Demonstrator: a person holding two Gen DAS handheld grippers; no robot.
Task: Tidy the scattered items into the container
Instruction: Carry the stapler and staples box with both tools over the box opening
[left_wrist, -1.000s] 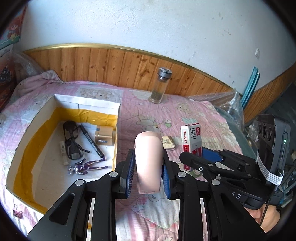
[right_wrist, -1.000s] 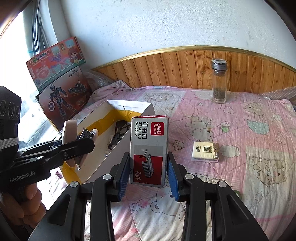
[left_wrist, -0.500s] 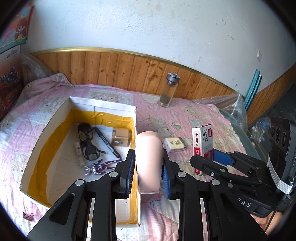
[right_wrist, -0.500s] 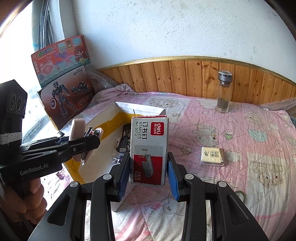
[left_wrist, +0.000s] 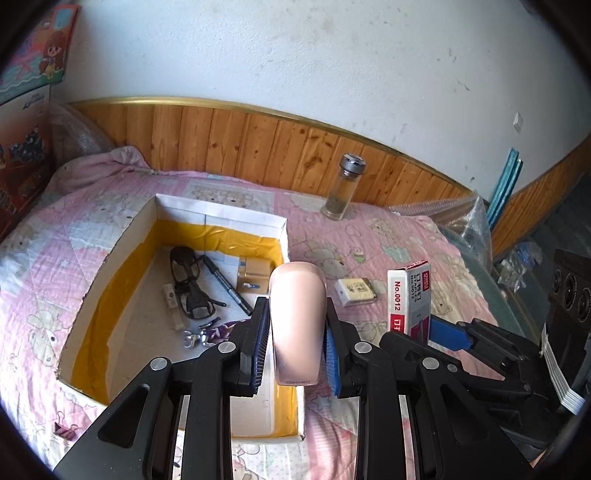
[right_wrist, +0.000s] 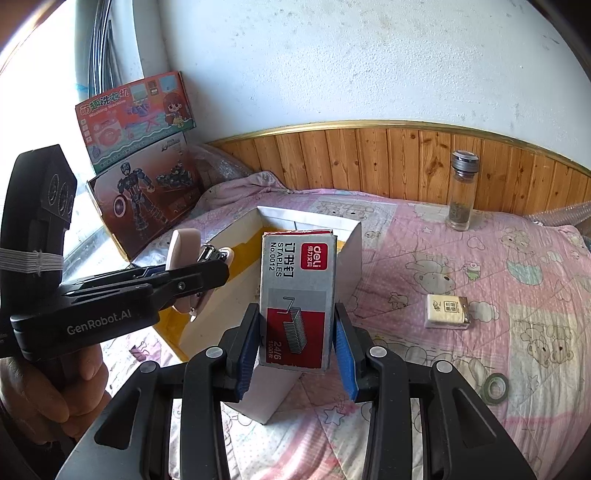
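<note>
My left gripper (left_wrist: 295, 347) is shut on a pale pink stapler (left_wrist: 297, 317), held over the right wall of the open cardboard box (left_wrist: 221, 218). Seen from the right wrist, the same stapler (right_wrist: 181, 251) hangs above the box's left side. My right gripper (right_wrist: 295, 350) is shut on a red and grey staples box (right_wrist: 297, 295), upright, near the cardboard box's near corner (right_wrist: 269, 398). Inside the cardboard box lie black glasses (left_wrist: 188, 280), a black pen (left_wrist: 225, 284), a small tan box (left_wrist: 255, 275) and a purple figure (left_wrist: 214, 330).
A small cream packet (right_wrist: 447, 312) and a tape roll (right_wrist: 495, 386) lie on the pink quilt to the right. A glass bottle (left_wrist: 345, 192) stands by the wooden wall panel. Toy boxes (right_wrist: 140, 162) lean at the left. A binder clip (left_wrist: 66, 430) lies near the cardboard box's front-left corner.
Both grippers have moved left toward the cardboard box with their loads. The stapler now sits over the box's right wall, and the box interior shows more fully.
</note>
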